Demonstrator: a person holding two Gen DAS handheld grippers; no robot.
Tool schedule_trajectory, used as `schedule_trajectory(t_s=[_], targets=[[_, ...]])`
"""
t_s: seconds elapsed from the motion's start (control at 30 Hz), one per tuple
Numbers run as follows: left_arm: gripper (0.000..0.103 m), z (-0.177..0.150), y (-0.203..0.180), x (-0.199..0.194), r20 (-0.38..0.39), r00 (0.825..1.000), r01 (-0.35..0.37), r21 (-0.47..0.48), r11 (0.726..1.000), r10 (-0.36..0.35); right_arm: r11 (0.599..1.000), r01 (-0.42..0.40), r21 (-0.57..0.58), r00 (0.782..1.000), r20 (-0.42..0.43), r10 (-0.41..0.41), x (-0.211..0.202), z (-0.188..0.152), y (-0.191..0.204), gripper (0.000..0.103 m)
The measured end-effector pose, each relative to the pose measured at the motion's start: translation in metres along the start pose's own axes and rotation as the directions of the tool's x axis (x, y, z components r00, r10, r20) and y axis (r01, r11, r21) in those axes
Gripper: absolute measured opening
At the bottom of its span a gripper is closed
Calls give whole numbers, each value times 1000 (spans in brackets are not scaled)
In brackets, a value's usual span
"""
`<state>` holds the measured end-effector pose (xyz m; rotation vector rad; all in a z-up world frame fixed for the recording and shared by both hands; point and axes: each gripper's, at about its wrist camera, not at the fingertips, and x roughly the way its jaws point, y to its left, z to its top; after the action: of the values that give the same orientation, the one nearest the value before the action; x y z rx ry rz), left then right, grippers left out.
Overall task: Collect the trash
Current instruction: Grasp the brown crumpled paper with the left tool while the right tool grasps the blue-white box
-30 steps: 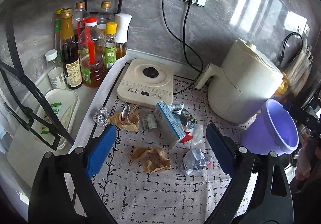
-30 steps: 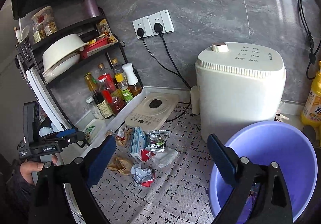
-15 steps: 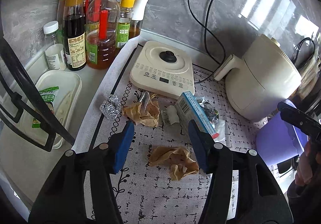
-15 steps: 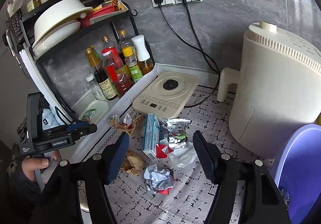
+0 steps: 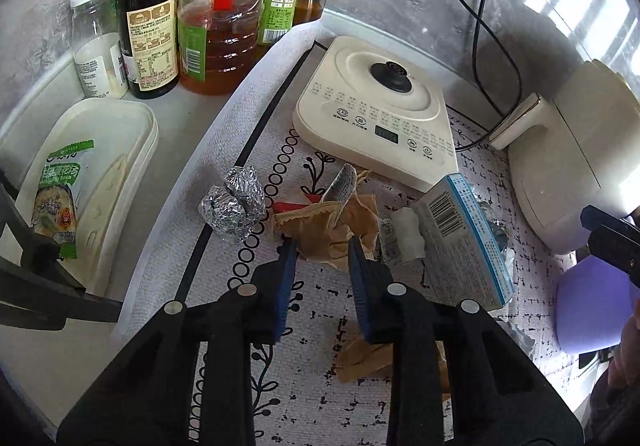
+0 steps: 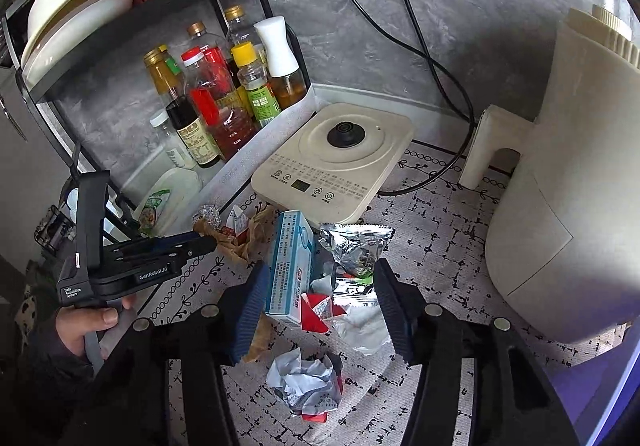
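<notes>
Trash lies on a patterned mat (image 5: 320, 310). My left gripper (image 5: 322, 246) is low over a crumpled brown paper (image 5: 328, 226), its jaws closing with the paper's near edge between the tips. A foil ball (image 5: 234, 206) lies to its left and a blue-white box (image 5: 460, 242) to its right. My right gripper (image 6: 320, 270) hangs over the box (image 6: 290, 266) and a silver foil packet (image 6: 352, 258), jaws closing but well apart from both. A red-white wrapper (image 6: 320, 310) and crumpled white paper (image 6: 304, 382) lie below. The left gripper (image 6: 200, 242) touches the brown paper (image 6: 240, 242).
A cream cooker base (image 5: 376, 114) sits behind the trash, and a cream air fryer (image 6: 568, 186) stands on the right. Several sauce bottles (image 5: 208, 26) and a white lidded tub (image 5: 100, 174) fill the left corner under a black rack (image 6: 120, 26). A purple bin (image 5: 588, 306) waits at right.
Both grippers have come down and forward toward the trash, and both pairs of jaws have narrowed. The left one now reaches the brown paper. The purple bin has slid almost out of the right view.
</notes>
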<state>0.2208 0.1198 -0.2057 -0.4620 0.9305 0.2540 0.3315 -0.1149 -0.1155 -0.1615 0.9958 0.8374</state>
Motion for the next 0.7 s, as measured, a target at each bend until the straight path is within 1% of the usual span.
schedule_trajectory(t_s=[0.07,0.13,0.23,0.33,0.47,0.5,0.53,0.57,0.6,0.7], targets=[[15,-1,2,-1,9,1000,0,-7,1000,0,1000,-14,-17,1000,-25,13,14,2,4,54],[8,-2,1,-6,16,1000,-9,5,1000,9,999,-28,-33,998,-52,26,26,3,8,54],[8,-5,3,-15,29,1000,0,5,1000,0,997,-42,-62,995,-93,36,46,4,21,54],[8,-8,8,-23,37,999,5,-18,1000,-4,995,-61,-83,990,-129,49,64,2,32,54],[8,-14,10,-33,50,999,3,-22,1000,-1,990,-58,-125,985,-168,37,81,-3,48,54],[8,-15,9,-36,54,999,1,-22,1000,0,989,-57,-133,983,-180,32,85,-4,50,51],[8,-16,9,-38,58,998,-1,-22,1000,2,988,-50,-145,980,-197,20,90,-6,52,45],[8,-16,8,-41,64,998,-3,-21,1000,4,987,-41,-153,976,-216,7,94,-9,54,27],[8,-17,8,-44,70,998,-3,-22,1000,5,988,-43,-148,976,-219,10,94,-9,54,23],[8,-16,2,-56,97,995,2,-9,1000,-1,987,-44,-157,980,-198,12,85,-8,55,22]])
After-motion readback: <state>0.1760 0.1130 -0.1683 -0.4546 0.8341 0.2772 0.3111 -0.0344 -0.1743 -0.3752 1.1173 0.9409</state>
